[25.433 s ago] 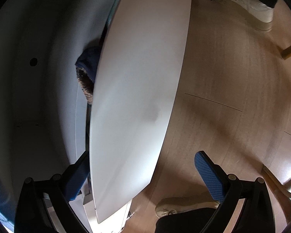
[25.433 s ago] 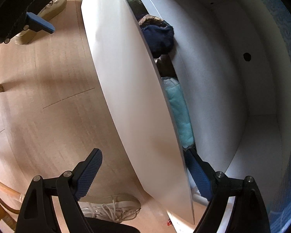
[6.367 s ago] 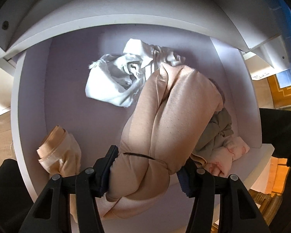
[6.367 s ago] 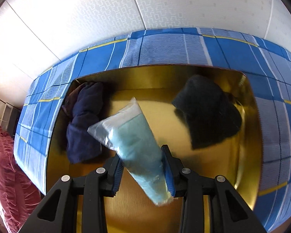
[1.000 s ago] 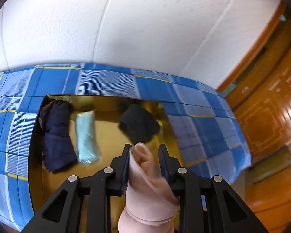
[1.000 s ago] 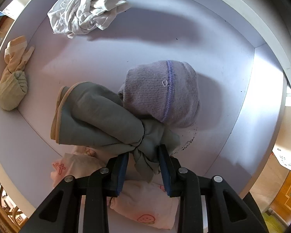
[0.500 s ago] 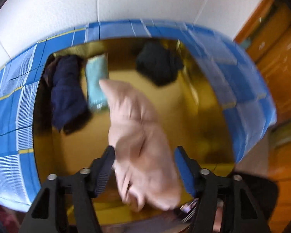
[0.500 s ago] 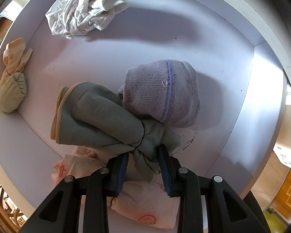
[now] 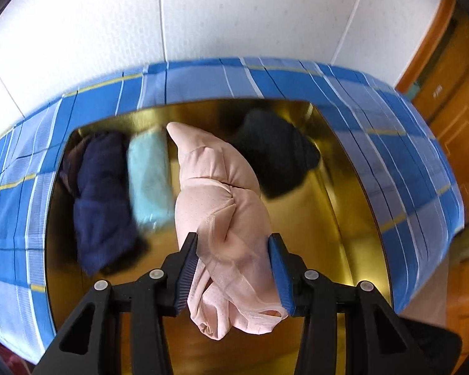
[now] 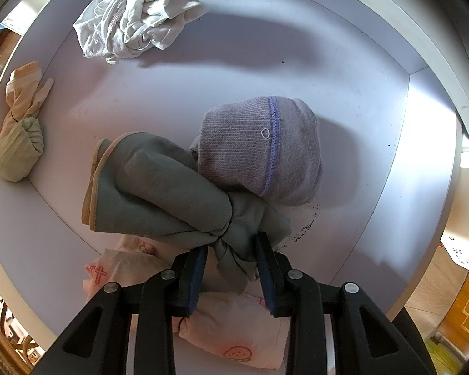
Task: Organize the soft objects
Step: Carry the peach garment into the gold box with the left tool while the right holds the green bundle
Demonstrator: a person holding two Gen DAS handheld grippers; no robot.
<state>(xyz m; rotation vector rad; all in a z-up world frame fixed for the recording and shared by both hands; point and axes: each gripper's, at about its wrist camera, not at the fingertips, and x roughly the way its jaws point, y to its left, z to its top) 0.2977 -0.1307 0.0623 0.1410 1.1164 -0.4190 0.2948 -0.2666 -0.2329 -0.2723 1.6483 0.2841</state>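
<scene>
Left gripper: jaws closing around the pink bundle over the gold box, apparently resting there; lay it beside the teal roll. Right gripper: clamped on the grey-green bundle in the drawer; lift straight up

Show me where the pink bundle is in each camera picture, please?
Left wrist view: the pink bundle fills the middle, between the left tool's closing pads, over the gold tray.
Right wrist view: not in it; only the white drawer of clothes.
Shared landmark: none for certain; maybe the orange wood at the right edge.
</scene>
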